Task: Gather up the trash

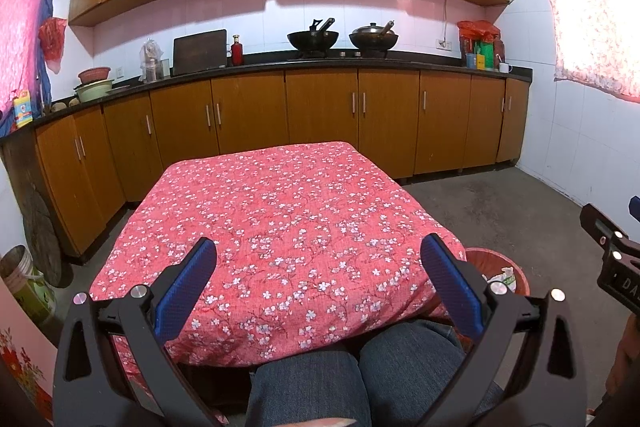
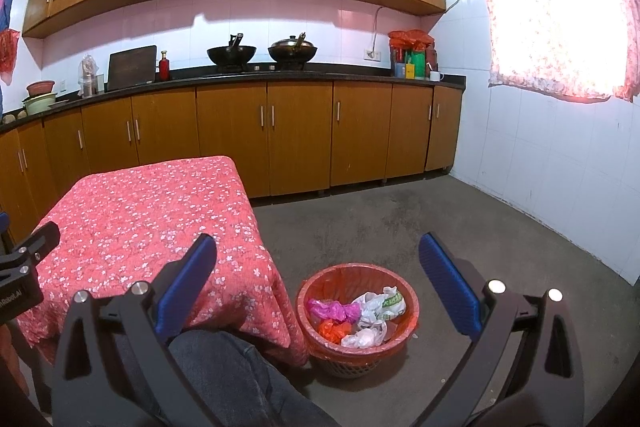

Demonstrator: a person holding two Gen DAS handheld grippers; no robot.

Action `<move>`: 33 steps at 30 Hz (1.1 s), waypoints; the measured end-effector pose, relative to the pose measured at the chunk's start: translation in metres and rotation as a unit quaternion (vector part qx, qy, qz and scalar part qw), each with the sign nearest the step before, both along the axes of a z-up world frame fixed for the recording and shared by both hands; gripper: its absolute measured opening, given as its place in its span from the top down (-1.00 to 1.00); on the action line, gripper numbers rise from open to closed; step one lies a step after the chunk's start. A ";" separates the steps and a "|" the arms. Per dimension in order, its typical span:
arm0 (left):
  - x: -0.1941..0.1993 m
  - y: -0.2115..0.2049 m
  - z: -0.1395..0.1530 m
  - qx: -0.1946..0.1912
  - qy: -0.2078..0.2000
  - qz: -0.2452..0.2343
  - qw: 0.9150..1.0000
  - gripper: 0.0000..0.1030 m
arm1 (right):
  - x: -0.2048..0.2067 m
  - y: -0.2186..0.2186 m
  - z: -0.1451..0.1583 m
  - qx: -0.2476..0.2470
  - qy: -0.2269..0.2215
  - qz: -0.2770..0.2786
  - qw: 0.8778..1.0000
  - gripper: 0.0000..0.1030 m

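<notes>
A round waste basket with a red liner stands on the floor to the right of the table. It holds crumpled bags: a pink one, a white one, an orange one. The basket's rim shows in the left wrist view behind the table corner. My left gripper is open and empty above the near edge of the red floral tablecloth. My right gripper is open and empty, above and just short of the basket. No trash lies on the table.
The table stands before a wooden counter with woks, a board and bottles. A grey concrete floor spreads to the right up to a white tiled wall. The person's jeans-clad knees are under the table's near edge.
</notes>
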State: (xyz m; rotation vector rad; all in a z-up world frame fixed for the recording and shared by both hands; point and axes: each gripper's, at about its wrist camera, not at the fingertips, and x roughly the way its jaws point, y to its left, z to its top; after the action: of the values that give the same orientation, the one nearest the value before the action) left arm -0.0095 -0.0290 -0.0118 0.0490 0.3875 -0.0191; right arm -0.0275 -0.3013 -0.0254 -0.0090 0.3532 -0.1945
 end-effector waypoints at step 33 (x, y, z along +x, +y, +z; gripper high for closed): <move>0.000 -0.001 0.001 0.000 0.001 0.000 1.000 -0.96 | -0.001 0.004 0.000 0.002 -0.001 -0.001 1.000 -0.92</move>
State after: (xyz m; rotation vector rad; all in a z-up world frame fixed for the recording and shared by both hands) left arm -0.0099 -0.0304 -0.0112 0.0492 0.3891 -0.0188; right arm -0.0281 -0.2975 -0.0256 -0.0044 0.3513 -0.1968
